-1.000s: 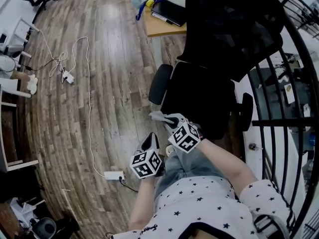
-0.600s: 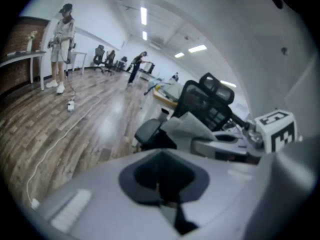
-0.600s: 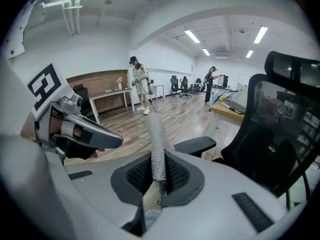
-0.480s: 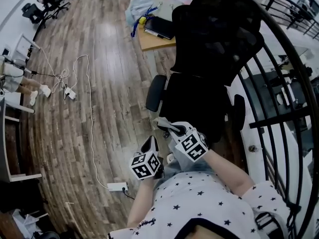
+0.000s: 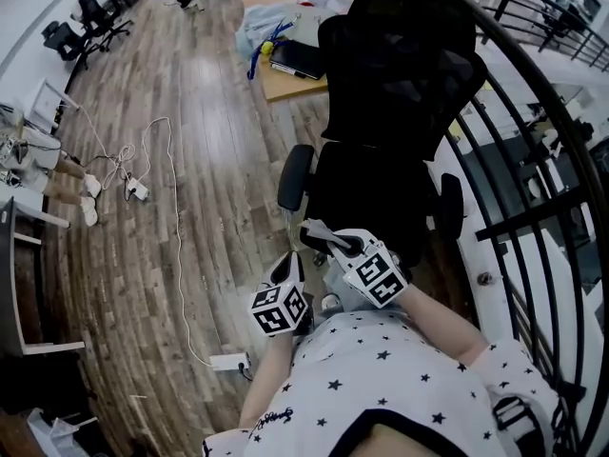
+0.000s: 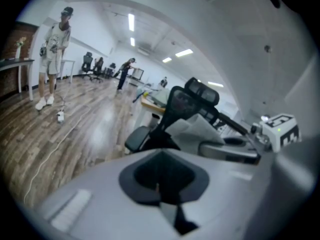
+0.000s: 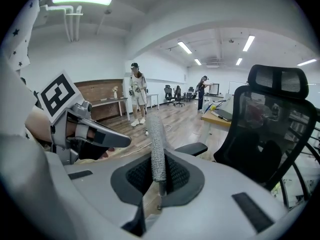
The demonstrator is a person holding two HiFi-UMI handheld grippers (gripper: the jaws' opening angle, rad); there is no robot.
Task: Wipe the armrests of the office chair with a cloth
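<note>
One cloth (image 7: 157, 146) in closed right claw (image 7: 159, 181).

At nine o'clock, white cable (image 5: 174, 246) across wooden floor (image 5: 205, 160), ending at power strip (image 5: 231, 361); at twelve o'clock, desk (image 5: 285, 88); at three o'clock, black railing (image 5: 533, 215).

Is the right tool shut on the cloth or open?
Shut on it. In the right gripper view the right tool pinches the grey cloth, which stands edge-on between its closed jaws.

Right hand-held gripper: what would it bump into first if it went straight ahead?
Most likely the black armrest, just beyond the cloth pinched in the right hand-held gripper. Depth is hard to judge, so it could pass beside it.
</note>
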